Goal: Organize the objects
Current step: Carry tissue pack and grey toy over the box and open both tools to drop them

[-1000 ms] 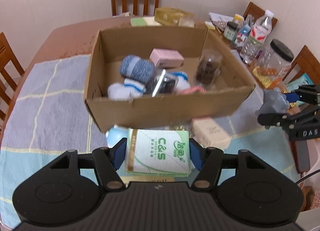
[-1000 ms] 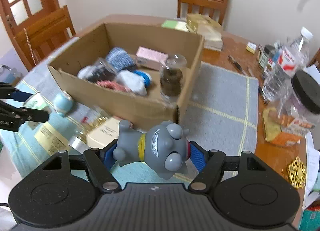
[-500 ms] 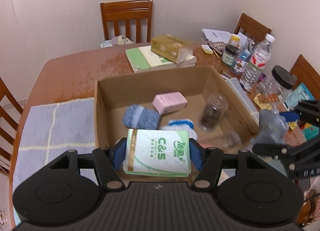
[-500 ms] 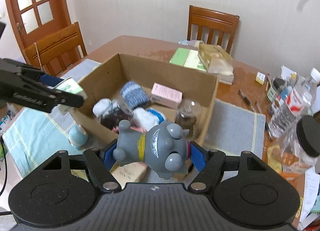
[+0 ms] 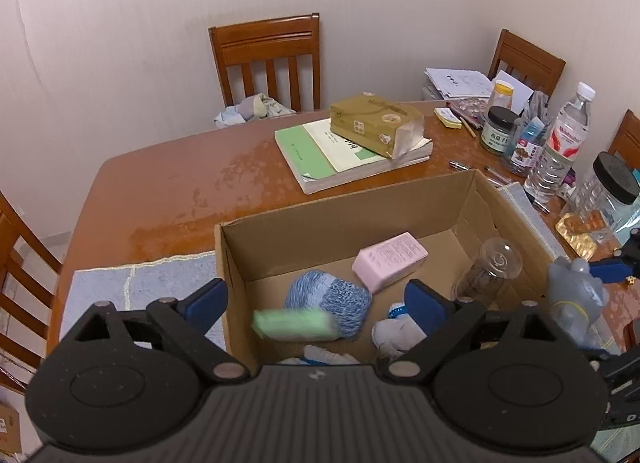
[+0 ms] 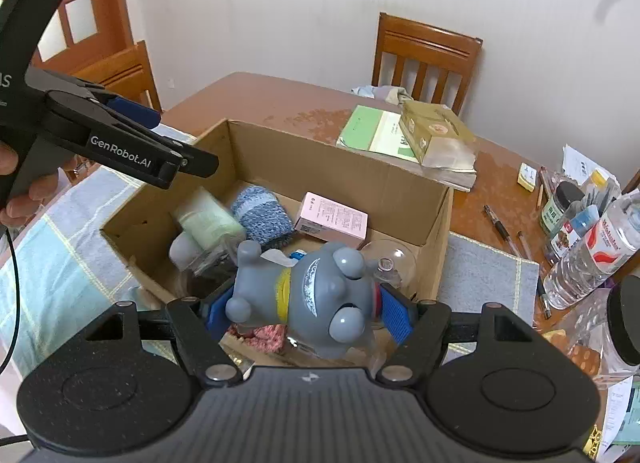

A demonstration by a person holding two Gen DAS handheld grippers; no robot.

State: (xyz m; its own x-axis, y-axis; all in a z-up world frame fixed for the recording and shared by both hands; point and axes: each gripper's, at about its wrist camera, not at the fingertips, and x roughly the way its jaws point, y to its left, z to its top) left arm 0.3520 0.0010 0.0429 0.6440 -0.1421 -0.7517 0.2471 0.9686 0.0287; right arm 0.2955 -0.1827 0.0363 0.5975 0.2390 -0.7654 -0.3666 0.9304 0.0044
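Surroundings: brown wooden table (image 5: 168,183) carries a stack of green-covered books (image 5: 344,155) with a gold tissue pack (image 5: 376,123) on top, at 12 o'clock beyond the open brown cardboard box (image 5: 400,199). At 2 o'clock from the box: clear plastic water bottle (image 5: 560,147), dark-lidded jars (image 5: 498,129), pens (image 6: 500,229). Wooden chairs (image 5: 268,59) stand around the table.

Box contents: blue-and-white knitted yarn roll (image 5: 330,299), pink rectangular carton (image 5: 390,261), clear glass jar (image 5: 490,271) lying on its side, white socks (image 5: 396,337) at the near wall.

Left gripper (image 5: 316,303): jaws spread wide, empty, poised over the box's near-left corner; one finger is outside the left wall, the other over the interior. The green-and-white tissue packet (image 5: 294,325) appears motion-blurred between and below the fingers, at 6 o'clock from the yarn roll; in the right wrist view the packet (image 6: 210,219) is inside the box at its left end, free of the claw.

Right gripper (image 6: 306,307): clamped on a grey rubber animal toy (image 6: 304,295) with a yellow collar, held above the box's near wall, at 6 o'clock from the pink carton.
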